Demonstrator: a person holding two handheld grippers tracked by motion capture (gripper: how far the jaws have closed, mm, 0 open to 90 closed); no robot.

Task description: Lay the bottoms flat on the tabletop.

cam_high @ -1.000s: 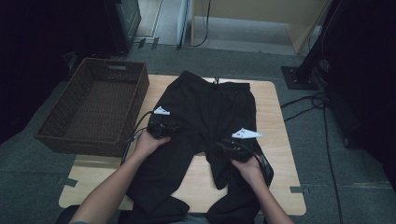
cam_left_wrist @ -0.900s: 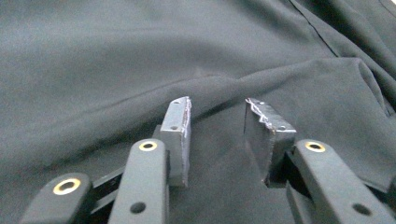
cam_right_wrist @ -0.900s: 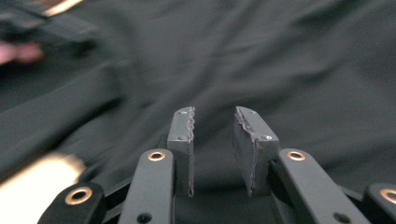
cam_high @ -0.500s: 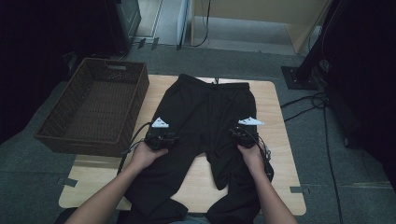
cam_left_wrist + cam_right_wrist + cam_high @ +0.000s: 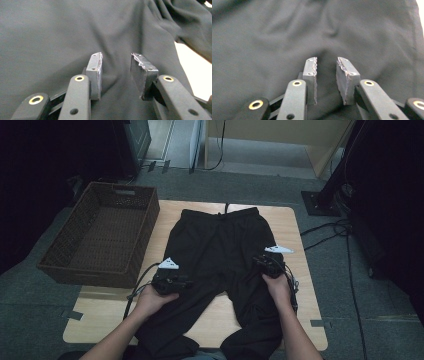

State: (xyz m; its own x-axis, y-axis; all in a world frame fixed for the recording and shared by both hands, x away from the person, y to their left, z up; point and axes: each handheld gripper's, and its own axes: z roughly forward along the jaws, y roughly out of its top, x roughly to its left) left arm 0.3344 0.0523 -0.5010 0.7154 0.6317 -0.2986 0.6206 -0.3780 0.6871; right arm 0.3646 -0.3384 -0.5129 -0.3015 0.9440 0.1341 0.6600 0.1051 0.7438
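Observation:
Black trousers (image 5: pixel 220 245) lie flat on the wooden table (image 5: pixel 285 222), waistband at the far side, legs hanging over the near edge. My left gripper (image 5: pixel 186 282) rests low over the left leg, near its outer edge. In the left gripper view its fingers (image 5: pixel 96 72) stand apart above smooth dark cloth (image 5: pixel 50 37); the jaws have just been opening a little, with nothing between them. My right gripper (image 5: pixel 262 260) hovers over the right leg. In the right gripper view (image 5: pixel 327 61) a narrower gap shows, with rumpled cloth (image 5: pixel 274 32) below and nothing pinched.
A dark woven basket (image 5: pixel 65 265) stands on the table's left side, partly over the edge. Cables (image 5: pixel 325 227) run over the grey carpet at the right, beside a black stand base (image 5: pixel 320 202). Bare wood (image 5: pixel 220 307) shows between the trouser legs.
My left gripper has slid back toward the person along the left leg. My right gripper has moved away from the person and slightly right, up the right leg.

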